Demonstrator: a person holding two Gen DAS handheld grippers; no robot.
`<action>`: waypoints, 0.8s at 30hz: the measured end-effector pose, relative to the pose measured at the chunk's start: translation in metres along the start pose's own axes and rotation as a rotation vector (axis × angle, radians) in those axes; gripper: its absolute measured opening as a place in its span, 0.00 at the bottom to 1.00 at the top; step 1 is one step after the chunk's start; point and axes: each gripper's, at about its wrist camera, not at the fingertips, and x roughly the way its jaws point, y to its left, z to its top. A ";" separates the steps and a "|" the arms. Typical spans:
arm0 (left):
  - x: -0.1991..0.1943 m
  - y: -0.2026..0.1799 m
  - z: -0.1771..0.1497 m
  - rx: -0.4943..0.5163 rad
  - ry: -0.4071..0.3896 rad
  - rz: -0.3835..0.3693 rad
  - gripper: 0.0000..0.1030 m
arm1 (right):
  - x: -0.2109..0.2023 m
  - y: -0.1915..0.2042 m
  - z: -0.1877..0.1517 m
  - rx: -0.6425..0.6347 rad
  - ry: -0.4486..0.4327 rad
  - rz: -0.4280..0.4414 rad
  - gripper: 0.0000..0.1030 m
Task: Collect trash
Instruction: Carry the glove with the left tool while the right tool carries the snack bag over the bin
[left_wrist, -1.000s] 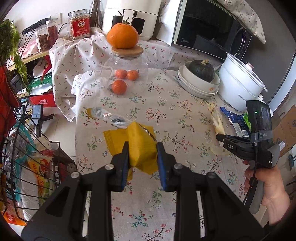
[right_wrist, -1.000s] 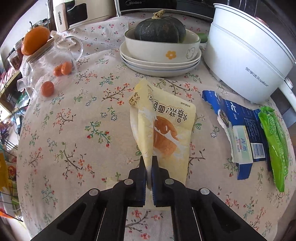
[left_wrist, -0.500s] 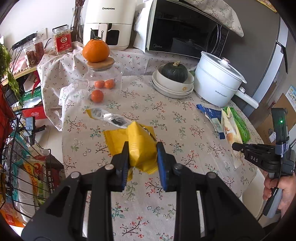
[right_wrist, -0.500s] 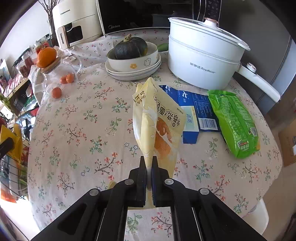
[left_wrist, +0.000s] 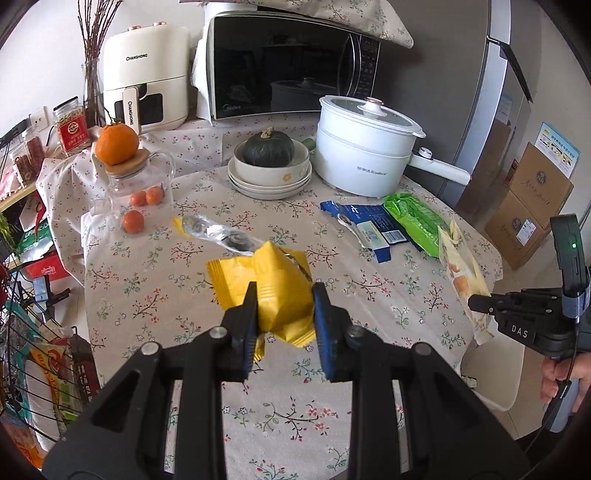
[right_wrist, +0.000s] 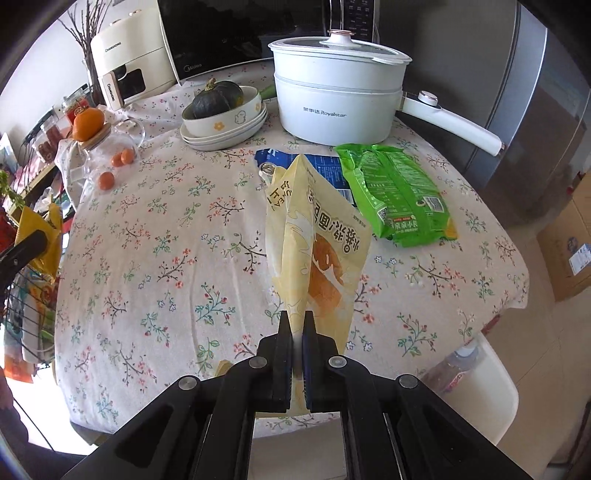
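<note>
My left gripper (left_wrist: 284, 295) is shut on a crumpled yellow wrapper (left_wrist: 273, 288), held above the flowered tablecloth (left_wrist: 155, 295). My right gripper (right_wrist: 296, 321) is shut on the bottom edge of a pale yellow bread bag (right_wrist: 317, 251), which stands up off the table. In the left wrist view the right gripper (left_wrist: 476, 301) shows at the table's right edge with that bag (left_wrist: 458, 266). Lying on the table are a clear plastic wrapper (left_wrist: 218, 234), a blue packet (right_wrist: 325, 166) and a green packet (right_wrist: 395, 195).
At the back stand a white pot (right_wrist: 332, 99), stacked bowls (left_wrist: 269, 181) holding a dark squash, and a glass jar (left_wrist: 136, 184) with oranges. A wire basket (left_wrist: 22, 332) of bags is at the left. Cardboard boxes (left_wrist: 532, 210) stand at the right.
Both grippers have drawn back and up from the table, each keeping its packet. The bread bag has lifted off the cloth and more of the table shows.
</note>
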 end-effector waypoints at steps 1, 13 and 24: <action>0.000 -0.006 0.000 0.011 0.000 -0.008 0.28 | -0.002 -0.005 -0.004 0.010 0.000 0.001 0.05; 0.006 -0.074 -0.008 0.107 0.011 -0.115 0.28 | -0.033 -0.063 -0.037 0.110 -0.017 0.039 0.05; 0.020 -0.146 -0.030 0.193 0.072 -0.264 0.28 | -0.037 -0.114 -0.078 0.153 0.026 0.005 0.05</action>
